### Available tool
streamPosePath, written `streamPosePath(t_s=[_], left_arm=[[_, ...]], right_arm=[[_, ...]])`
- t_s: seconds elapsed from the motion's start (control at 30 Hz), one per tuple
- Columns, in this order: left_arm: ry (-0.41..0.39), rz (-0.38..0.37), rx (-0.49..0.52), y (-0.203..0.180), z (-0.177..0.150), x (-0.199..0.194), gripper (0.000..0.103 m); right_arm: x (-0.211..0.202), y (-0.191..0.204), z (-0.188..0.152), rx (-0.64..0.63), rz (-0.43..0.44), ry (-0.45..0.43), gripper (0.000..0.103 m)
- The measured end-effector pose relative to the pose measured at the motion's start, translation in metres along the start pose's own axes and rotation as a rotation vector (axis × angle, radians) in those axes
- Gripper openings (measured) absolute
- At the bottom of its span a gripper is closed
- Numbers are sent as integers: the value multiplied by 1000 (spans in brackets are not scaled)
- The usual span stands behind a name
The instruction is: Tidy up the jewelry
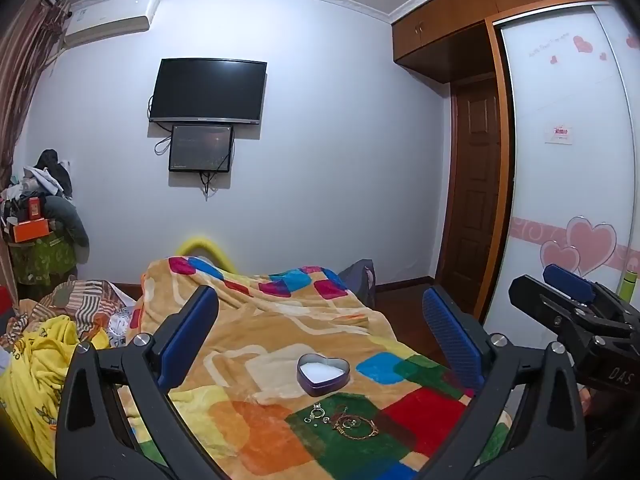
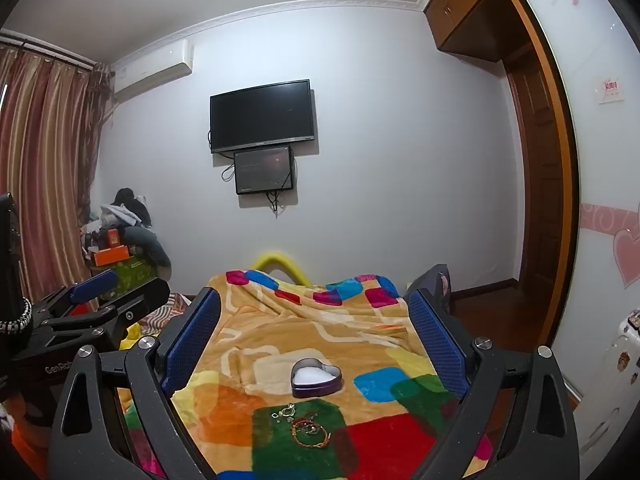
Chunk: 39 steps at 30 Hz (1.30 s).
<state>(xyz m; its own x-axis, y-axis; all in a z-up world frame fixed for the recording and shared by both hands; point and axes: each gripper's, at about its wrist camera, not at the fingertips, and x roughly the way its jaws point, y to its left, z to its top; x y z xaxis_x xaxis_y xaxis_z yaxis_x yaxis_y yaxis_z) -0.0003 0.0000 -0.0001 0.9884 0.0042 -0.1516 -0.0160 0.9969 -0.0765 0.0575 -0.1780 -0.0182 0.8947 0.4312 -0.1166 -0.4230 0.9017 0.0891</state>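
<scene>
Left wrist view: my left gripper point(image 1: 320, 332) spread wide, nothing between its blue pads. Patchwork blanket point(image 1: 256, 320) over the bed. On it, heart-shaped tin point(image 1: 323, 374), lid off, white lining showing. Jewelry point(image 1: 344, 422) loose on the green patch just in front of the tin, nothing lying over it. My right gripper point(image 1: 568, 292) at the right edge, beside the wardrobe door point(image 1: 568, 160).

Right wrist view: my right gripper point(image 2: 316, 330) spread wide, empty. Tin point(image 2: 316, 377) and jewelry point(image 2: 306, 426) between its fingers, unobstructed. My left gripper point(image 2: 116, 288) at left, before the curtain point(image 2: 44, 168). Television point(image 2: 262, 116) on the far wall.
</scene>
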Motion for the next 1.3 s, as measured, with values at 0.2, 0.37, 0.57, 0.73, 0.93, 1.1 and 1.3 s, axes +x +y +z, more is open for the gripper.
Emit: streamPosePath(t_s=[0.2,0.37,0.57,0.73,0.93,1.1,1.3], left_arm=[[15,-1,11,-3,5,1,103],[14,-1,17,-2,5,-1,103],[21,-5,18,-4,2,1,103],[22,-6,18,-4,1,2,103],[24,-7,10,-2,0,2,103],[28,-3,3,1,-3,6,103],[36,-2,-5,4,-3,8,103]], right_arm=[[0,0,0,1,0,4,94],[0,0,0,3,-1,5,94],[1,0,0,3,0,7,94],[-1,3,-3,1,0,9,94],[1,2,-2,2,-1,11,94],[0,3,-2,0,-1,14,94],[3,2,-2,1,-1,18,94]])
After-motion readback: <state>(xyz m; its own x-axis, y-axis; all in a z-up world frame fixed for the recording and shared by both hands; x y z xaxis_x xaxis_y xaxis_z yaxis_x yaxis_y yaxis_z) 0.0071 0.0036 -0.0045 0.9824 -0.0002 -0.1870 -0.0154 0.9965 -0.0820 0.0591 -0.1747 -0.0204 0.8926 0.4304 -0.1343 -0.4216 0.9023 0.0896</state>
